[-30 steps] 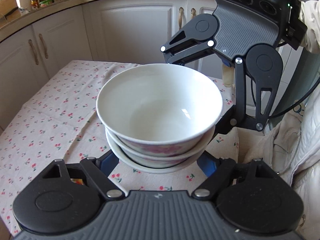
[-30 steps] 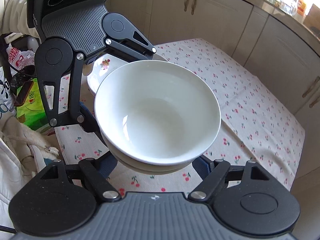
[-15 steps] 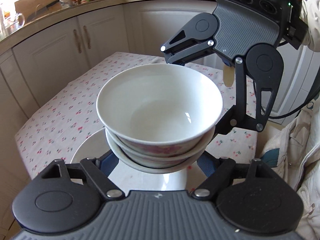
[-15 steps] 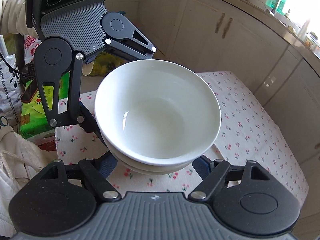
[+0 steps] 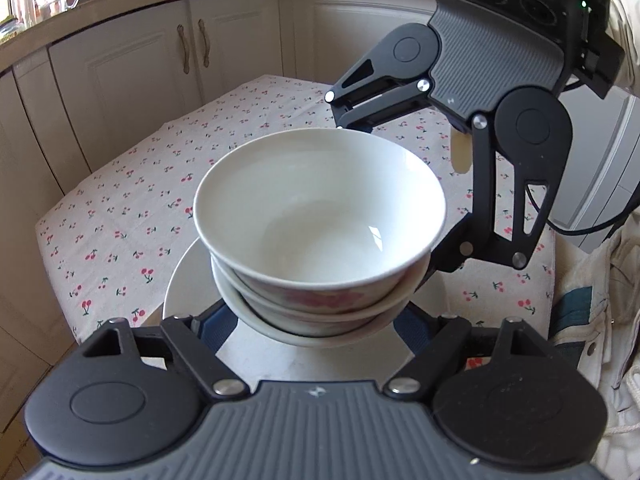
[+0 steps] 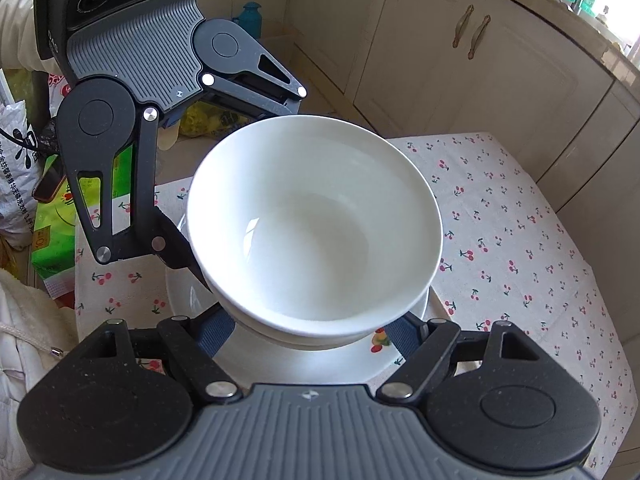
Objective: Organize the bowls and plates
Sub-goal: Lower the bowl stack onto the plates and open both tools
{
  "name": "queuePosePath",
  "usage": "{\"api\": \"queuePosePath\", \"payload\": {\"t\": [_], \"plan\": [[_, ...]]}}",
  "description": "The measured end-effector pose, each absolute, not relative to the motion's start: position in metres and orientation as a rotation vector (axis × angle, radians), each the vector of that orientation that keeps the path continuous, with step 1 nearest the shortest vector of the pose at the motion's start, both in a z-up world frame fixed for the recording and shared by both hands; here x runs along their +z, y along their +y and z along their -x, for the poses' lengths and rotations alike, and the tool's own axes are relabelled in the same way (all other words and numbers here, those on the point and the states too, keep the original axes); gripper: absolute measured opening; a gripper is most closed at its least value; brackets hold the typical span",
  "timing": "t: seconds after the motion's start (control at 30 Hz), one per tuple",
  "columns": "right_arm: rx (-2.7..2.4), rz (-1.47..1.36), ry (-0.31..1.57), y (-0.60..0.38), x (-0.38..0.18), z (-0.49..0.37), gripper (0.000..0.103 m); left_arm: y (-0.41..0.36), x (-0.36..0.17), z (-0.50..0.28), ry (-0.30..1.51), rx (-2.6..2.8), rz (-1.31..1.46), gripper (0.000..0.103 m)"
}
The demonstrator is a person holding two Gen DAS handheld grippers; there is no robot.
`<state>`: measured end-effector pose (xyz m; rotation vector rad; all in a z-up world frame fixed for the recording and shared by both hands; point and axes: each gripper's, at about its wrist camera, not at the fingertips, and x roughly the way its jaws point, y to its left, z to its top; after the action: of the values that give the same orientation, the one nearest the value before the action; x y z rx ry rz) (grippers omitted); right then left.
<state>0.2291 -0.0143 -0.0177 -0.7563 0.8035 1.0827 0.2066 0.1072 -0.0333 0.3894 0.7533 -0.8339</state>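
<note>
A stack of white bowls (image 5: 320,216) with pink flowers on the outside hangs just above a white plate (image 5: 180,284) on the cherry-print table. In the left wrist view my left gripper (image 5: 316,320) is shut on the lower part of the stack, its blue pads (image 5: 214,326) pressed against both sides. My right gripper (image 6: 316,330) is shut on the same stack (image 6: 316,220) from the opposite side. The plate (image 6: 360,364) shows a fruit print on its rim. Each gripper's far body appears in the other's view; the bowls hide the fingertips.
The table with the cherry tablecloth (image 5: 132,200) stands near cream kitchen cabinets (image 5: 128,80). A green box (image 6: 52,240) and printed bags (image 6: 16,184) lie on the floor beside the table. A white jacket (image 5: 600,320) is close on the right.
Both grippers have carried the bowl stack sideways across the table and slightly down. A white plate has come into view underneath it. The grips have not altered.
</note>
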Motion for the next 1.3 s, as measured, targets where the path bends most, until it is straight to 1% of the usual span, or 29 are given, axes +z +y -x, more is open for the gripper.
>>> {"api": "queuePosePath", "payload": {"t": [0.7,0.87,0.93,1.0,1.1,1.2,1.27,1.3], "plan": [[1.08,0.724,0.823,-0.009,-0.024,-0.24,0.085,0.115,-0.035,-0.206,0.754,-0.822,-0.356,0.085],[1.06,0.71,0.809,-0.01,-0.024,-0.24,0.089,0.117,-0.037,-0.203,0.732,-0.808,-0.363,0.085],[1.054,0.712,0.796,-0.01,-0.024,-0.237,0.091,0.116,-0.038,-0.2,0.722,-0.806,-0.37,0.09],[1.055,0.693,0.797,-0.012,-0.022,-0.236,0.094,0.114,-0.037,-0.197,0.718,-0.801,-0.37,0.092],[1.03,0.644,0.787,-0.02,-0.017,-0.235,0.1,0.112,-0.035,-0.189,0.708,-0.768,-0.382,0.092],[0.999,0.585,0.784,-0.033,-0.01,-0.23,0.101,0.113,-0.031,-0.177,0.688,-0.724,-0.373,0.094],[0.959,0.553,0.776,-0.043,-0.004,-0.223,0.101,0.111,-0.026,-0.164,0.652,-0.69,-0.364,0.097],[0.926,0.54,0.771,-0.049,-0.001,-0.218,0.101,0.11,-0.023,-0.156,0.624,-0.664,-0.364,0.101]]}}
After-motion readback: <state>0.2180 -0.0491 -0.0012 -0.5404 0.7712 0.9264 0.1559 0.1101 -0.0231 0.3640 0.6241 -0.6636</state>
